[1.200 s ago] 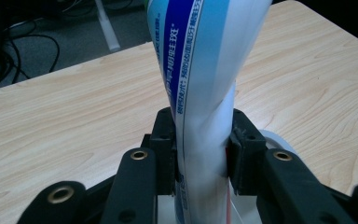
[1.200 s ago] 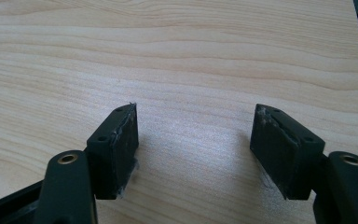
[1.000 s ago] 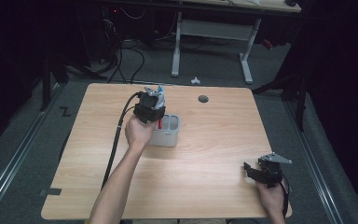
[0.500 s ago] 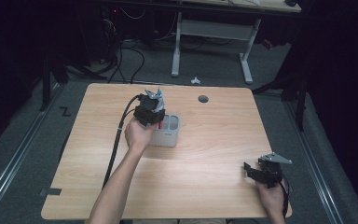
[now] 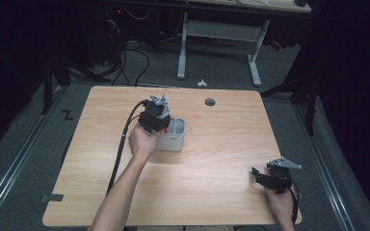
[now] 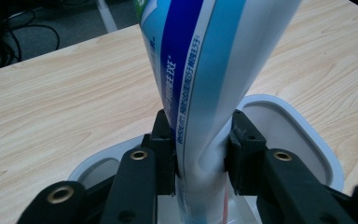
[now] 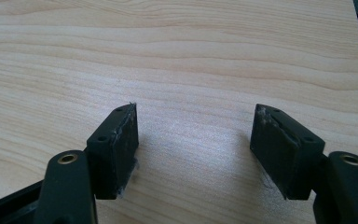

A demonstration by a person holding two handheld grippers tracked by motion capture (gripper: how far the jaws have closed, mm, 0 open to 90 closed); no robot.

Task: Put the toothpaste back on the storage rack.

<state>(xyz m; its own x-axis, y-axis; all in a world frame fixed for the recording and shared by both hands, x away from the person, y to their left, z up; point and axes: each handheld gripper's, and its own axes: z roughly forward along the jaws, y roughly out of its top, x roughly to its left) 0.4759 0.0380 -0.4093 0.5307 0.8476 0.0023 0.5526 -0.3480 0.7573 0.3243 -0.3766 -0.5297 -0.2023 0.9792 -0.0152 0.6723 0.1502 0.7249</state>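
My left gripper (image 5: 155, 117) hangs over a pale grey holder (image 5: 174, 140) with two compartments near the middle of the table. Its jaws are shut on a blue and white toothpaste tube (image 6: 200, 70), which stands upright with its lower end down in the holder (image 6: 303, 133). In the left gripper view my left gripper (image 6: 198, 142) pinches the tube so that it creases between the pads. Something thin and red (image 6: 225, 207) shows inside the holder beside the tube. My right gripper (image 5: 266, 177) rests at the table's front right, open, with bare wood between its jaws (image 7: 193, 149).
The wooden table (image 5: 221, 159) has a round cable hole (image 5: 210, 102) toward its back edge. The left gripper's black cable (image 5: 123, 144) trails toward the front left. Beyond the table stand a desk frame (image 5: 219, 33) and a small white object (image 5: 202, 83) on the floor.
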